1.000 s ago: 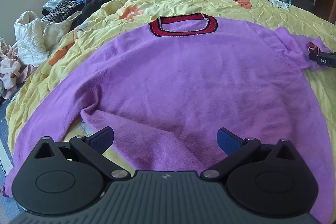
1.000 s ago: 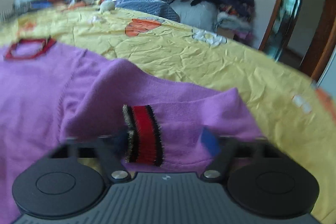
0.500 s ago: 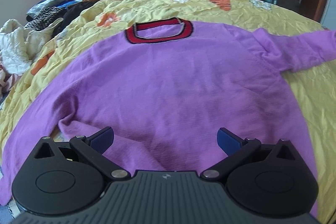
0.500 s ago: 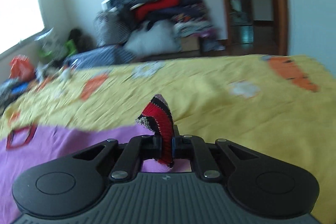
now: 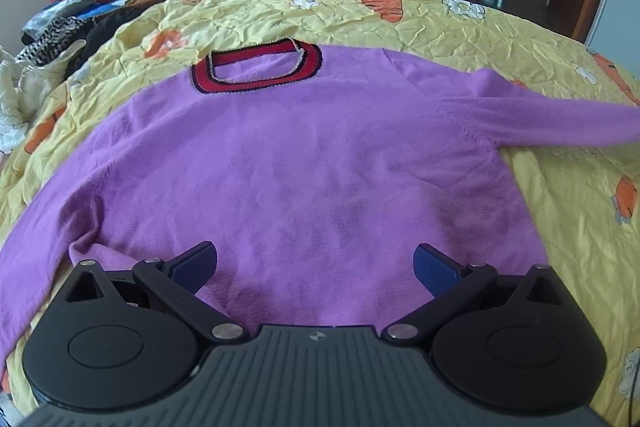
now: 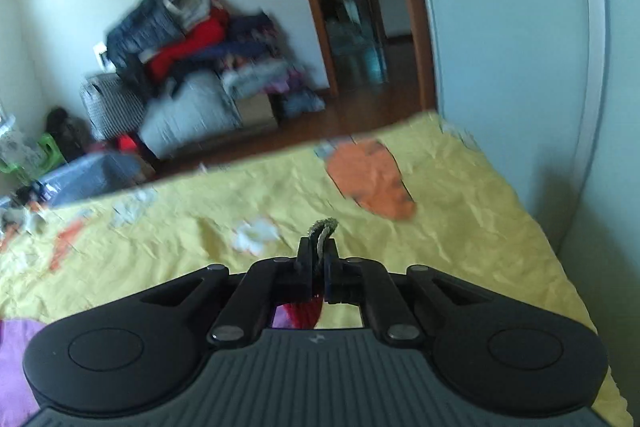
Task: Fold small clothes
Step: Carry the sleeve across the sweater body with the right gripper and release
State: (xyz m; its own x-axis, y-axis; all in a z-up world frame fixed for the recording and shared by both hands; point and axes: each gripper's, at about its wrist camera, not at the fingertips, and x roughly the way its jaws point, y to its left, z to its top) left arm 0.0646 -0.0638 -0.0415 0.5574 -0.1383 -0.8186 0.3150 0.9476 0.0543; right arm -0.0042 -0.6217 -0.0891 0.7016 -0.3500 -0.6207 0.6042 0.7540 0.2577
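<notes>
Purple sweater lying spread on the yellow bedsheet, one cuff being pinched.

The sweater point(image 5: 304, 163) is lying flat on the bedsheet point(image 5: 440, 27), its red collar point(image 5: 256, 69) at the far end. The left gripper point(image 5: 315, 263) is hovering over the sweater's near hem, jaws standing wide apart. The right gripper point(image 6: 318, 263) is gripping the sweater's red cuff point(image 6: 308, 311) with jaws closed tight, out past the sweater's sleeve point(image 5: 540, 115).

The right gripper point(image 6: 318, 259) has clamped the cuff point(image 6: 322, 229) and drawn the sleeve point(image 5: 560, 117) straight toward the bed's right edge.
</notes>
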